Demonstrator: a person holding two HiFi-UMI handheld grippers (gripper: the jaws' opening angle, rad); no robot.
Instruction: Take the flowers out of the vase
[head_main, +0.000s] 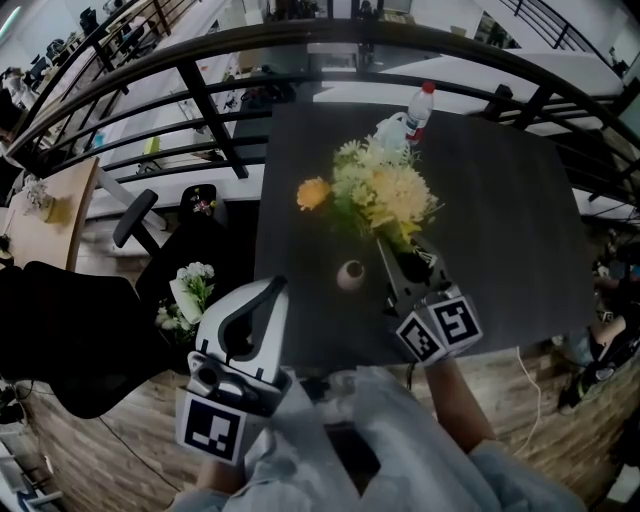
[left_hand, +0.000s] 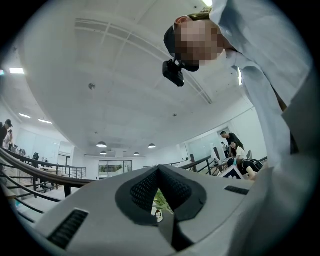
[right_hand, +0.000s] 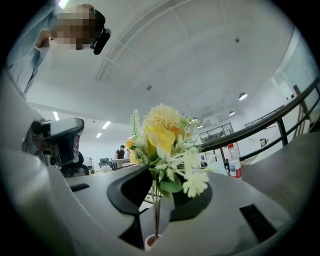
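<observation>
Flowers (right_hand: 167, 145) standing upright: stems vertical, heads up, stem ends reaching down into vase (head_main: 351, 275) mouth. R gripper (head_main: 408, 255) sitting just right of vase, jaws clamping the stems above the rim. Vase sitting close to table (head_main: 520, 250) near edge, w/ bare dark top spreading left, right & beyond it. Bottle (head_main: 418, 108) standing well beyond vase, at far edge. L gripper (head_main: 270, 292) hanging left of vase by near-left corner, jaws together, gripping nothing. Flowers showing yellow & cream heads, green leaves, thin stems.
</observation>
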